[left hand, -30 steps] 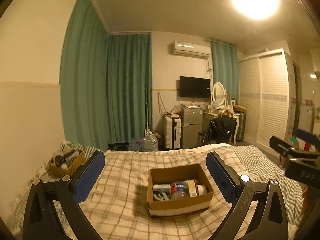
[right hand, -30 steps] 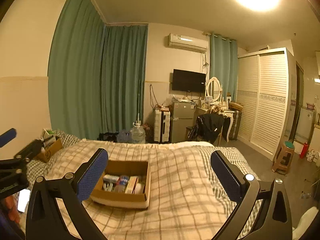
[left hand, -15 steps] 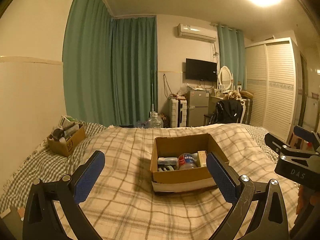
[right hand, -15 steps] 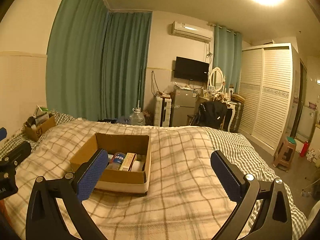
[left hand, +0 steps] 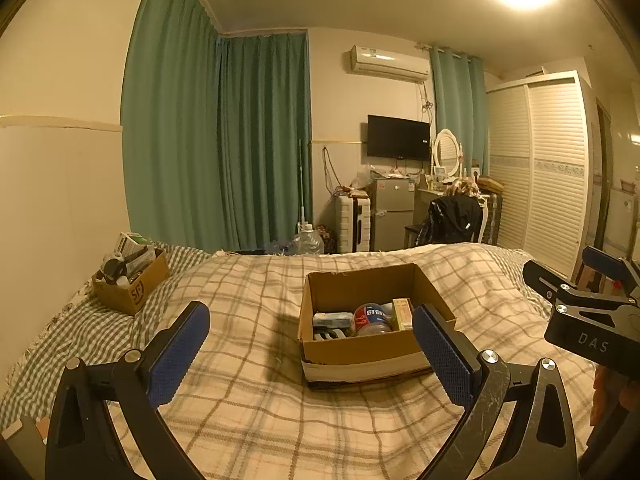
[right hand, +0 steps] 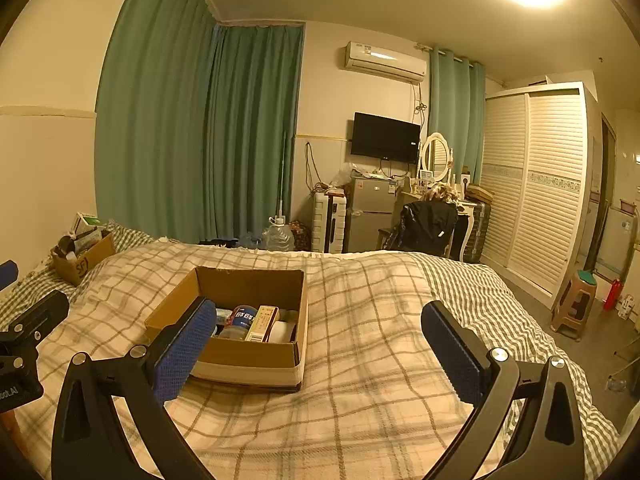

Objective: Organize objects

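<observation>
While both the left gripper (left hand: 310, 322) and right gripper (right hand: 318, 322) gape empty, the cardboard box (left hand: 372, 350) lies just ahead.

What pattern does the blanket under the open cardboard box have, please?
The blanket has a cream plaid check with grey-brown lines, clearest in the right wrist view.
</observation>
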